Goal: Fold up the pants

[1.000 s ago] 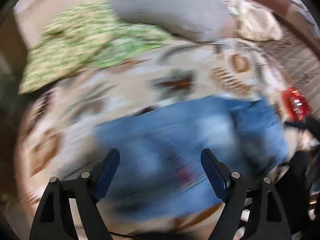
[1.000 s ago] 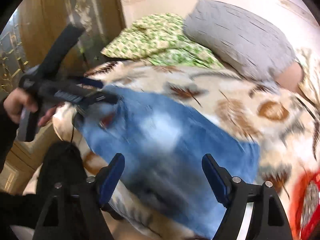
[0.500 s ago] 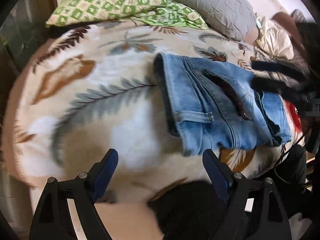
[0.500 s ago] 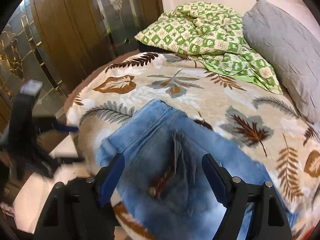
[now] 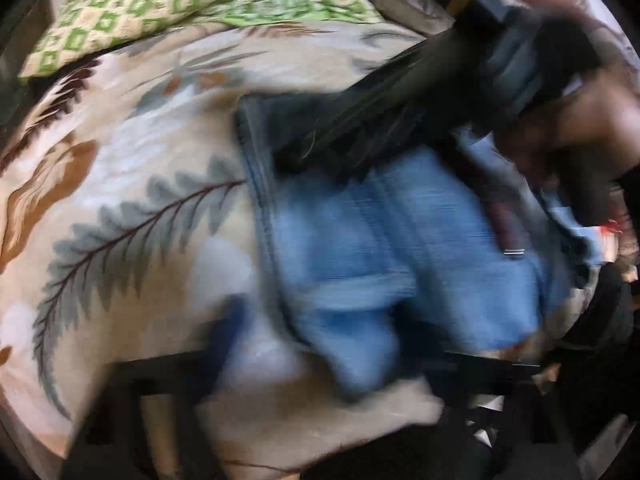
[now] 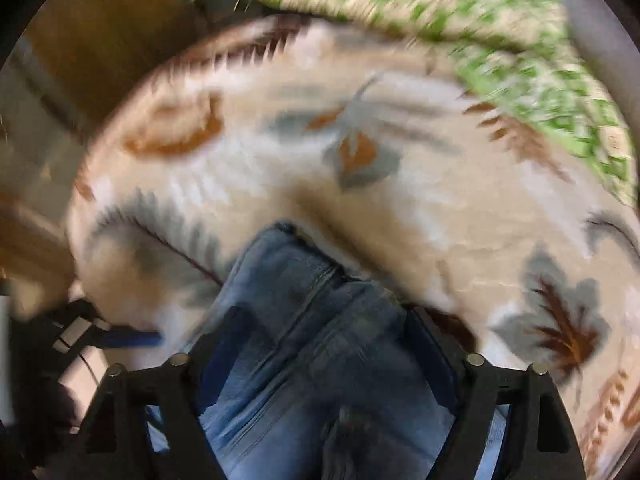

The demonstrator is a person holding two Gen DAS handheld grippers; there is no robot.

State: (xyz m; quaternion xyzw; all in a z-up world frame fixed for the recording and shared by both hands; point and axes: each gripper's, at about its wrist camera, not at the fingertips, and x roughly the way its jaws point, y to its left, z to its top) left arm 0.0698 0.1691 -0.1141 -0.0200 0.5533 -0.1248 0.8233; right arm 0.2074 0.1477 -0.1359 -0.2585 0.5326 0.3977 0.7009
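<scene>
Black gripper (image 6: 326, 354), blue pads (image 6: 430, 354), silver screws

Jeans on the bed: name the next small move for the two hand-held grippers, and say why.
Probably finish closing both. The jeans lie between the fingers of the right hand-held gripper, their corner between those of the left hand-held gripper. Both jaws have just been closing but seem not yet pinched, so lifting now would likely slip.

Pants (image 6: 304, 360) matt blue denim; blanket (image 5: 132, 184) soft fleecy cloth.
</scene>
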